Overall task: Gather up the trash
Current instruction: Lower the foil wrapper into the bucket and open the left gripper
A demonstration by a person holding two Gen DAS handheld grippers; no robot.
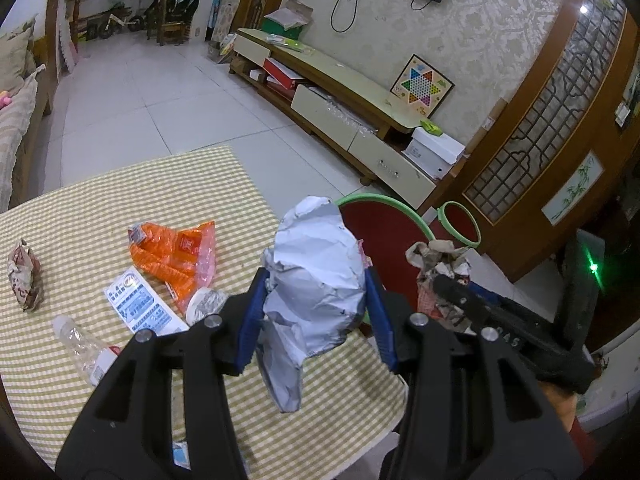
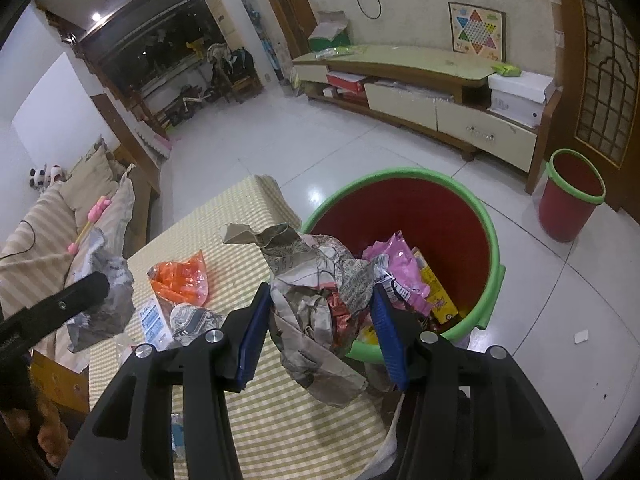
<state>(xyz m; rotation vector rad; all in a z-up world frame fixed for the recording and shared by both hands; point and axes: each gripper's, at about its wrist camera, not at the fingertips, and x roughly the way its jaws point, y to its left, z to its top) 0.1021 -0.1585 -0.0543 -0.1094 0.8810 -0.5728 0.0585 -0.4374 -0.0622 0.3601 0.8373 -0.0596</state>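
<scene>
Both hands carry trash near the bin [image 2: 490, 240]: left fingers [image 1: 316, 300] pinch grey paper [image 1: 316, 272], right fingers [image 2: 320, 320] pinch newspaper [image 2: 316, 292]. Some wrappers are binned; an orange bag [image 1: 172, 248], bottle [image 1: 80, 344] and scraps remain on the desk [image 1: 100, 192].

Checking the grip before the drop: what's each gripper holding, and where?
Left gripper: crumpled grey paper, pinched mid-wad. Right gripper: crumpled newspaper, pinched mid-wad.
</scene>
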